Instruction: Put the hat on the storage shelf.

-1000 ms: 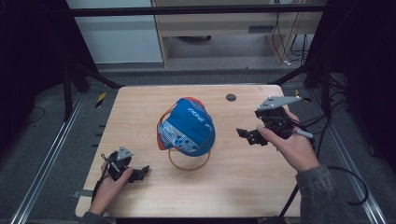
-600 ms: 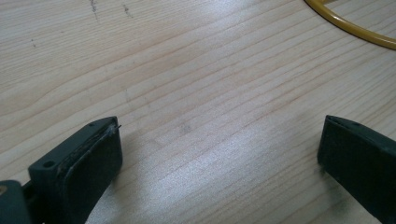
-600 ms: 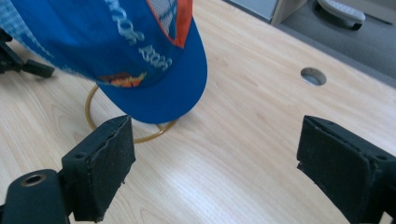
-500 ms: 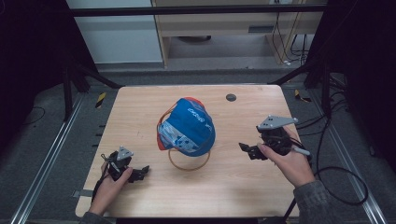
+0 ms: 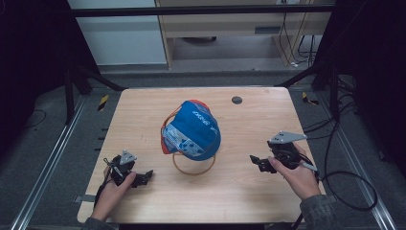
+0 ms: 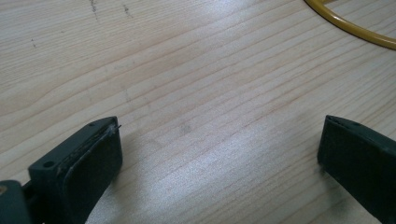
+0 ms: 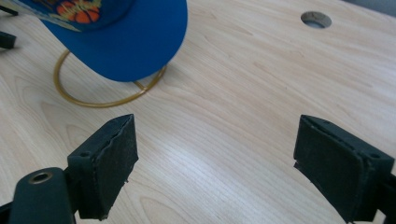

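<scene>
Table: pale wood, a small round hole near its far edge.

Cap: sits at table centre on a wire stand, whose yellow ring base lies flat on the wood under the cap's near side. The cap lies between the two grippers and farther from the person than both. It is up and to the right of the left gripper and up and to the left of the right gripper. The cap's long axis, crown to brim, runs roughly far-to-near, the brim end toward the person.

Nearer hand: judged to be the right. In the right gripper view the cap's blue brim and the ring sit just ahead of the jaws, offset to the left. In the left gripper view a short arc of the ring crosses the top right corner.

Cap appearance: bright blue fabric, red-orange trim at the crown and left side, white lettering on top, a printed orange-and-white panel.

Grippers: both spread wide, holding nothing, bare wood between the jaws. Each is low, close to the table surface.
</scene>
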`<action>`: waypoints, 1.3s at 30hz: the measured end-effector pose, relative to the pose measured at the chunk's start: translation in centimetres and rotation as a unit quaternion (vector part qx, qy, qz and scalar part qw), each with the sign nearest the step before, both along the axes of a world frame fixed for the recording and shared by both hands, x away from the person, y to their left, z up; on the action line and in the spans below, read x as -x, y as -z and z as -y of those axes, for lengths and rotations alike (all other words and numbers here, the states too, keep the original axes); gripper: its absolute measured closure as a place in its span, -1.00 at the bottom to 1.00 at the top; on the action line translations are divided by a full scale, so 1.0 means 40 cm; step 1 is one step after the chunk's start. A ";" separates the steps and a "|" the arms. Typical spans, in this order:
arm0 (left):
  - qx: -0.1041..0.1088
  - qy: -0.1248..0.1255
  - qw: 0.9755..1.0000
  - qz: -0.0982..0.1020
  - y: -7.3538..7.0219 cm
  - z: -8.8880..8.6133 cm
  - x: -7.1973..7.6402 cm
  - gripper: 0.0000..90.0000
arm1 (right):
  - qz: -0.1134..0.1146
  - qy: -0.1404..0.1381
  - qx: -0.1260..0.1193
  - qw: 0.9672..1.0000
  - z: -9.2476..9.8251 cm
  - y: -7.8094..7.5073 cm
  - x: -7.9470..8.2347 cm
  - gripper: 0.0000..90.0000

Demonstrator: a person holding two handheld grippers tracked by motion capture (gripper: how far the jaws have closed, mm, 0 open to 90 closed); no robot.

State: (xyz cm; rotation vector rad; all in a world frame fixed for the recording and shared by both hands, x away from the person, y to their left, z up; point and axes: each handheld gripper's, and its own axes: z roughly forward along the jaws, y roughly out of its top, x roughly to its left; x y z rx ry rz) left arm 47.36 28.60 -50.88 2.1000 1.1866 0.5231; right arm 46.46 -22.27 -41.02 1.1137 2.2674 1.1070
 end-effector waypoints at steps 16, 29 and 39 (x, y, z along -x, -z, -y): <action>0.000 0.000 1.000 0.000 0.000 0.000 0.000 -1.00 | -0.022 0.047 -0.003 0.999 0.064 0.107 -0.004 -0.70; 0.000 0.000 1.000 0.000 0.000 0.000 0.000 -1.00 | -0.031 0.062 -0.008 0.998 0.077 0.156 0.003 -0.71; 0.001 -0.001 1.000 -0.001 0.000 0.000 0.000 -1.00 | -0.038 0.067 -0.014 0.997 0.068 0.189 0.013 -0.74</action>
